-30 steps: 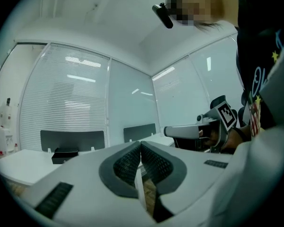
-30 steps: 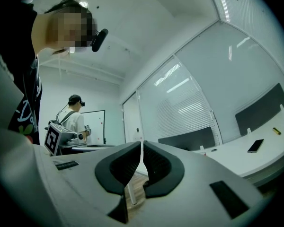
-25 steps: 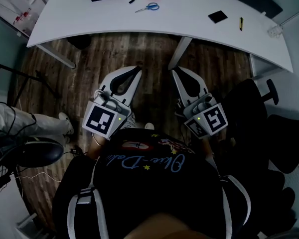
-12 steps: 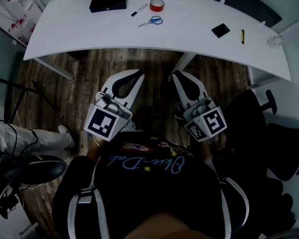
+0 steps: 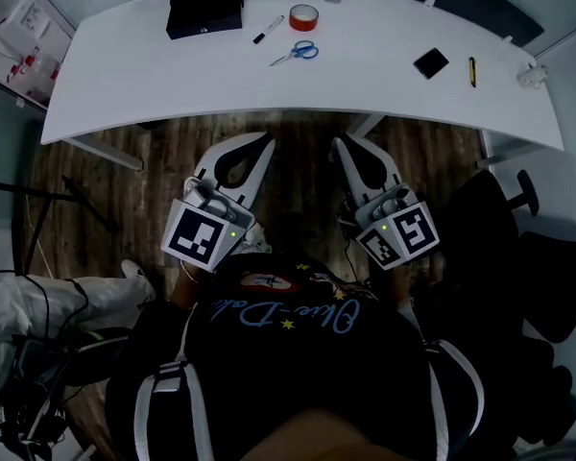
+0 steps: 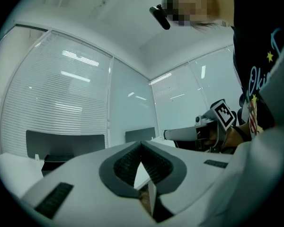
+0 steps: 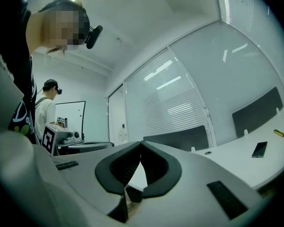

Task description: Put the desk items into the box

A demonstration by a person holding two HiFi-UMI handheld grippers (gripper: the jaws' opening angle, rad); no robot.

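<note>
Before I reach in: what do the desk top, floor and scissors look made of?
Desk top: smooth white laminate or painted board, even matte surface. Floor: wood-look planks with dark grain streaks; real wood or vinyl, cannot tell. Scissors: blue handles look plastic; thin pale blades probably metal.

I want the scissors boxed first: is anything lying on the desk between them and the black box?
Yes. The marker lies on the desk roughly across the straight line from the scissors to the black box; the tape roll sits off that line.
</note>
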